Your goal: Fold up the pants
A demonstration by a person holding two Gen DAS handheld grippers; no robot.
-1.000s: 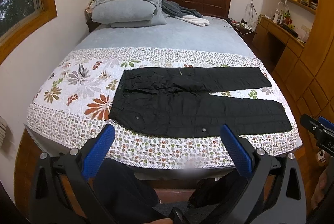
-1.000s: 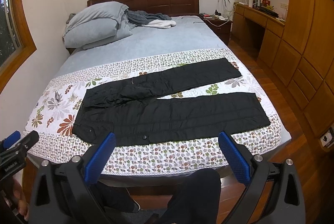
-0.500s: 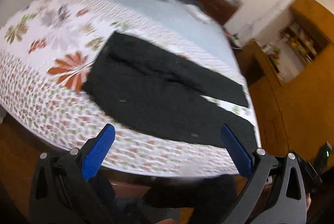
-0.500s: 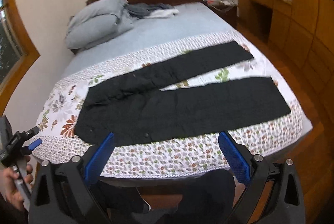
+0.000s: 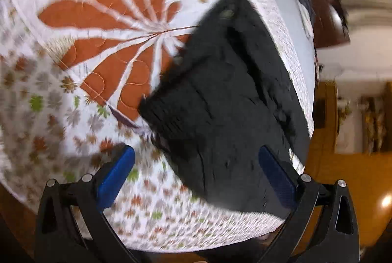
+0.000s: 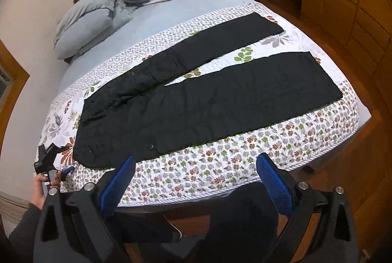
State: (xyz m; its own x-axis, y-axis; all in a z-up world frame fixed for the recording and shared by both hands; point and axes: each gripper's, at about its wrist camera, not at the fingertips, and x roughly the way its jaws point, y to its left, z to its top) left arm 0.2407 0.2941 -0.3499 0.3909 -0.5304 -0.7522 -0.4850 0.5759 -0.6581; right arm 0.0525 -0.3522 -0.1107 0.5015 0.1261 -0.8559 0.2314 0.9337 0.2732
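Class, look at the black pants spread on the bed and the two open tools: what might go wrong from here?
1. The left tool hangs open over the black pants' waist corner; it may pinch the floral quilt too.
2. The right tool is off the bed's edge, so a one-sided lift could skew the fold.
3. The legs lie spread apart and may fold unevenly.

Spread-apart left gripper hovers over pants waistband on quilt.
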